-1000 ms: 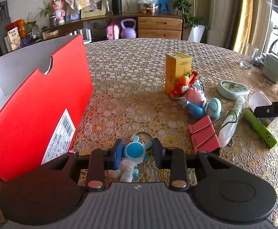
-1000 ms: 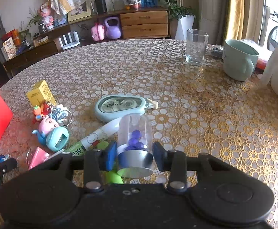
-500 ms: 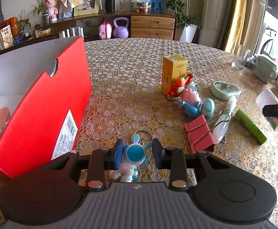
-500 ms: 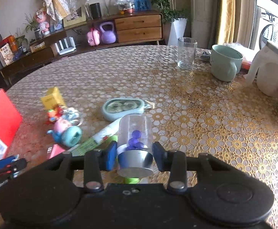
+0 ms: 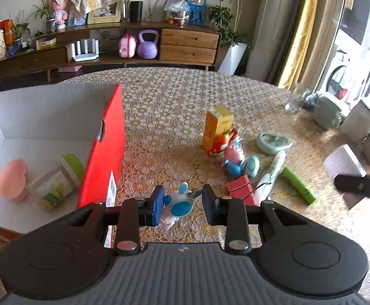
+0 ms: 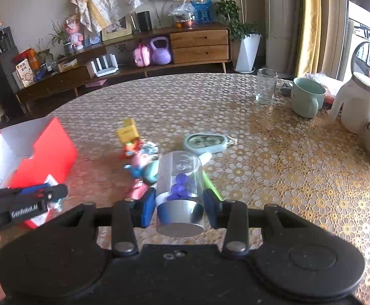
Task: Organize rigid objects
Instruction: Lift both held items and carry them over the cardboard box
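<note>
The left claw (image 5: 182, 204) grips a bunny toy (image 5: 178, 204), the right claw (image 6: 179, 207) a clear jar (image 6: 178, 178) (slippery); either could drop outside the red box (image 5: 103, 152).

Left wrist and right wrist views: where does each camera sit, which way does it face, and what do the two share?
Left wrist: sits behind the left tool, looking down over the table; the tool grips a blue rabbit figure beside the red box; the right tool enters at the right edge.
Right wrist: sits behind the right tool, facing the same table; it grips a clear capsule; the left tool shows at left, fingertips at the lower left edge.
Shared: red box, yellow carton, sideboard.
</note>
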